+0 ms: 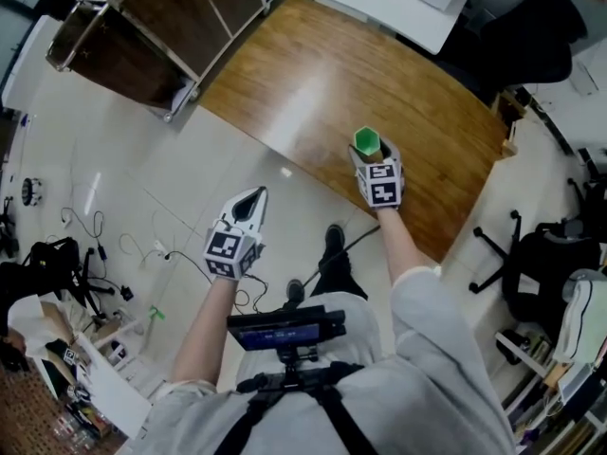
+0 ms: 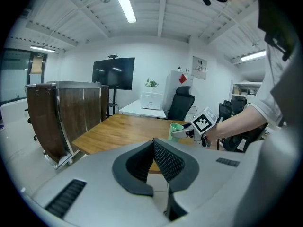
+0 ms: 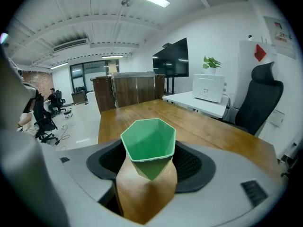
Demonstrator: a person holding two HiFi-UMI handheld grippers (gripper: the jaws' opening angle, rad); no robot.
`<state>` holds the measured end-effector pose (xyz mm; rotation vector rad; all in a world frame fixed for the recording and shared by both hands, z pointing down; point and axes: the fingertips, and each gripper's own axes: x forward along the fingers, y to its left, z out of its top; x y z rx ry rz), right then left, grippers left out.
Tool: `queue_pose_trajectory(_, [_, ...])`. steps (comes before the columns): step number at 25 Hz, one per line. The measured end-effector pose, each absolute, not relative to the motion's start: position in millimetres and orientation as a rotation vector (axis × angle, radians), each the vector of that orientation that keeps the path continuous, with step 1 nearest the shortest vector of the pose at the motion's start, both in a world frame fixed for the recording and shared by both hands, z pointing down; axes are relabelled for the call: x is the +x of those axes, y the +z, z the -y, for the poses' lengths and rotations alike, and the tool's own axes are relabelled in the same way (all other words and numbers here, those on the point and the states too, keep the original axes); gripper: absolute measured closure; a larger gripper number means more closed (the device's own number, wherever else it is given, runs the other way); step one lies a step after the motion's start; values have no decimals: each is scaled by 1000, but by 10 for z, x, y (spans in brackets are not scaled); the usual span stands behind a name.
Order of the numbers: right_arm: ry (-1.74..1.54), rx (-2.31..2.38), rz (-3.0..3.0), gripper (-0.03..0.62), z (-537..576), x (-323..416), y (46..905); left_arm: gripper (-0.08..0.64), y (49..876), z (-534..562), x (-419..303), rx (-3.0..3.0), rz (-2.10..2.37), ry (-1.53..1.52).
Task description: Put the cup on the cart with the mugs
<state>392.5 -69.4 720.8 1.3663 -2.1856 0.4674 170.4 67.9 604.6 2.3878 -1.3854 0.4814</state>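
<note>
Right up close, the cup sits between the jaws of the right gripper. It has a green six-sided rim over a tan lower body, and you can see straight down inside: nothing in it. The jaws stand partly open, pads pressed on either side of the cup's body, so it's a firm hold with the cup upright. Under and ahead of that gripper stretches the wooden table, with the cup held over its near edge. Over on the other side, the left gripper has its jaws brought together with nothing between them, out over the pale floor. Well ahead of it and off to its left stands a dark cabinet in a metal frame, at the table's far end.
</note>
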Motion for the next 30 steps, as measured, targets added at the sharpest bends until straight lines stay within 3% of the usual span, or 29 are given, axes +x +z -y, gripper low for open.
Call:
queue_pose_trajectory(19, [384, 1401, 2238, 275, -1328, 3639, 5875, 557, 5546, -1754, 1381, 2559, 1338, 363])
queue_pose_trajectory(30, [361, 1392, 2276, 275, -2104, 3389, 5598, 557, 5455, -2080, 1382, 2619, 1291, 341])
